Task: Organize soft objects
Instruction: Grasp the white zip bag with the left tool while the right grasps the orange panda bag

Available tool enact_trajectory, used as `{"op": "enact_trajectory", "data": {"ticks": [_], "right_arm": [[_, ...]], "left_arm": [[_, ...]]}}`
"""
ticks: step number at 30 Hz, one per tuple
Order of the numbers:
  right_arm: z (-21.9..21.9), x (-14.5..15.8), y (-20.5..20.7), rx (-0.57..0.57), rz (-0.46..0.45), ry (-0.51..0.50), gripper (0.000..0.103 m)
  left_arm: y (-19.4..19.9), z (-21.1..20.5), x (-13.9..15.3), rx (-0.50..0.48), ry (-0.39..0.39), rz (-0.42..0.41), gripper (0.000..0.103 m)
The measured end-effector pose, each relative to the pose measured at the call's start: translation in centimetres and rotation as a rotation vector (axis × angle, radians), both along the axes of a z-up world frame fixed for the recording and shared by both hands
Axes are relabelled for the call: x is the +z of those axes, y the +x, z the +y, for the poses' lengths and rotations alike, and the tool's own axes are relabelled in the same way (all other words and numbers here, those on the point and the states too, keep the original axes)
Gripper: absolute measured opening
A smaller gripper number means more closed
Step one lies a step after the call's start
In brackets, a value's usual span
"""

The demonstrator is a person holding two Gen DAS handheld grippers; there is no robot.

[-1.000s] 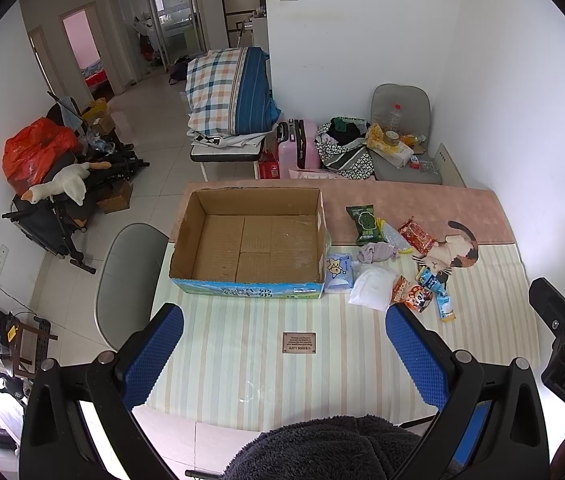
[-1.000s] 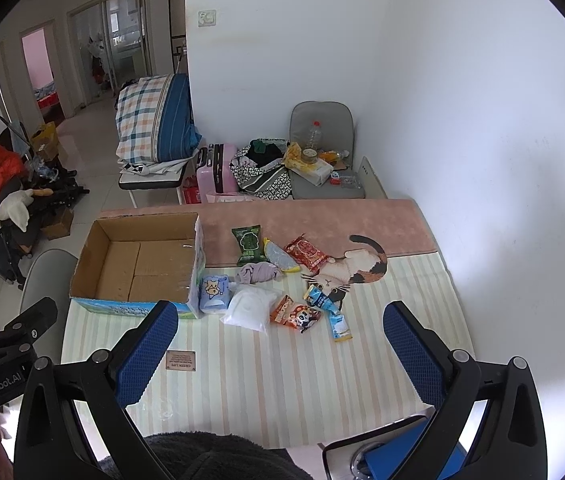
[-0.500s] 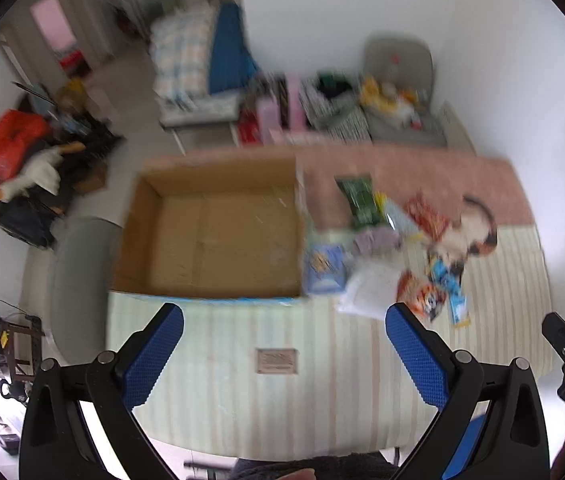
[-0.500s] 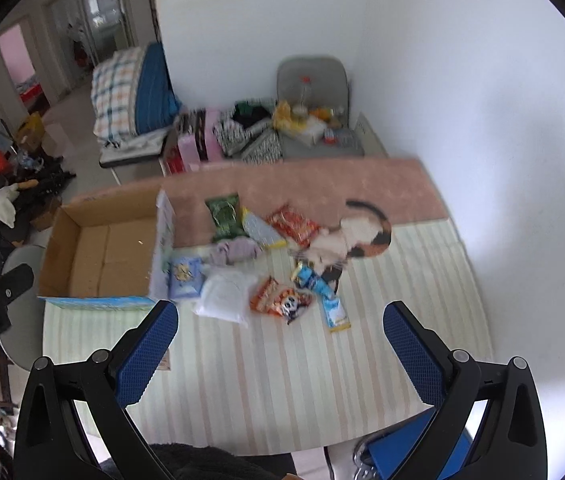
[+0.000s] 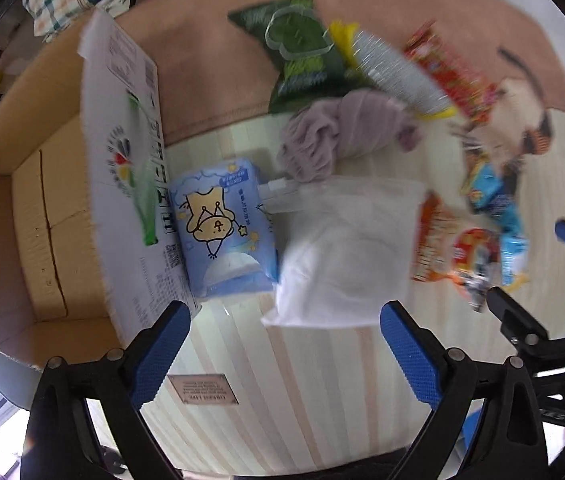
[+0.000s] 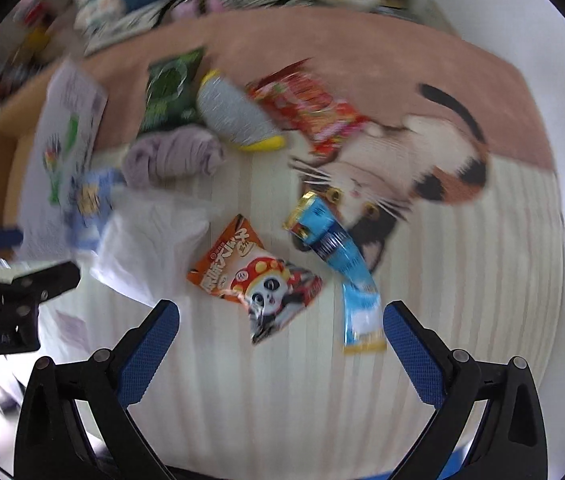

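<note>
A: Where's the white pouch?
B: Straight ahead of the left gripper, flat on the table, beside the box. Its long side runs away from the fingers.
A: Jaws?
B: Both wide, empty; the right gripper faces snacks.
A: Count?
B: One pouch, one tissue pack, one lilac cloth, one box.

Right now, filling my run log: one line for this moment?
left gripper: jaws open, empty | right gripper: jaws open, empty | cardboard box: nothing inside | white pouch: untouched
</note>
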State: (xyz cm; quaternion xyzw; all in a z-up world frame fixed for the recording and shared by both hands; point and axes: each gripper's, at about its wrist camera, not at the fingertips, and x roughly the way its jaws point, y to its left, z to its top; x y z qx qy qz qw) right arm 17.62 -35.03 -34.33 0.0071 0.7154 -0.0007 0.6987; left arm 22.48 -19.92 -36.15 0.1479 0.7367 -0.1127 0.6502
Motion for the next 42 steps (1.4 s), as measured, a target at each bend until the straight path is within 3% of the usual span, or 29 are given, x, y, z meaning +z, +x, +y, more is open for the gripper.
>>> {"op": "enact_trajectory", "data": {"ticks": [3, 5, 7, 9, 13, 17, 19, 21, 23, 24, 33, 36, 40, 42], "right_arm": [[1.7, -4.7, 1.1, 0.208, 0.086, -0.027, 0.101], [2.4, -7.0, 1.3, 0.260, 0.132, -0.011, 0.096], [2.6, -8.9, 1.3, 0.260, 0.180, 0.001, 0.076], [2.0, -9.6, 1.1, 0.188, 0.208, 0.005, 0.060], [-2.2, -10.0, -1.0, -0.210, 0.270, 0.071, 0.059], [-4.2, -9.9, -3.0, -0.395, 0.252, 0.163, 0.062], [-4.7, -9.9, -3.2, -0.433, 0.237, 0.174, 0.073], [-5.2, -9.4, -2.9, -0.444, 0.234, 0.174, 0.073], [-5.5, -9.3, -2.2, -0.435, 0.240, 0.170, 0.073], [-5.5, -9.4, -1.8, -0.431, 0.246, 0.164, 0.073], [-4.7, -7.6, -0.7, -0.405, 0.213, 0.124, 0.073], [-5.4, -8.9, -0.6, -0.413, 0.237, 0.137, 0.072], [-4.5, -9.7, -1.4, -0.435, 0.218, 0.146, 0.047], [-4.8, -8.9, -1.9, -0.441, 0.202, 0.151, 0.044]], "left_arm": [[-0.1, 0.3, -1.5, 0.026, 0.020, 0.016, 0.097], [-0.4, 0.3, -1.9, 0.036, 0.020, 0.018, 0.097], [-0.5, 0.0, -2.2, 0.037, 0.021, 0.019, 0.097], [-0.6, -0.4, -2.3, 0.044, 0.008, 0.032, 0.097], [0.4, -1.8, -3.5, 0.078, -0.036, 0.083, 0.097], [1.5, -4.2, -5.0, 0.068, -0.036, 0.127, 0.097], [1.7, -5.5, -6.3, 0.036, -0.020, 0.172, 0.097], [1.8, -6.7, -7.6, 0.011, 0.008, 0.183, 0.097], [1.8, -7.5, -8.8, -0.013, 0.045, 0.164, 0.086], [1.7, -7.7, -9.0, -0.016, 0.046, 0.161, 0.086], [0.7, -7.7, -8.7, 0.036, 0.016, 0.117, 0.072], [0.0, -6.9, -7.5, 0.034, 0.016, 0.109, 0.068], [-1.3, -6.2, -6.0, 0.034, 0.011, 0.085, 0.065], [-1.8, -5.5, -4.5, 0.047, -0.010, 0.069, 0.065]]}}
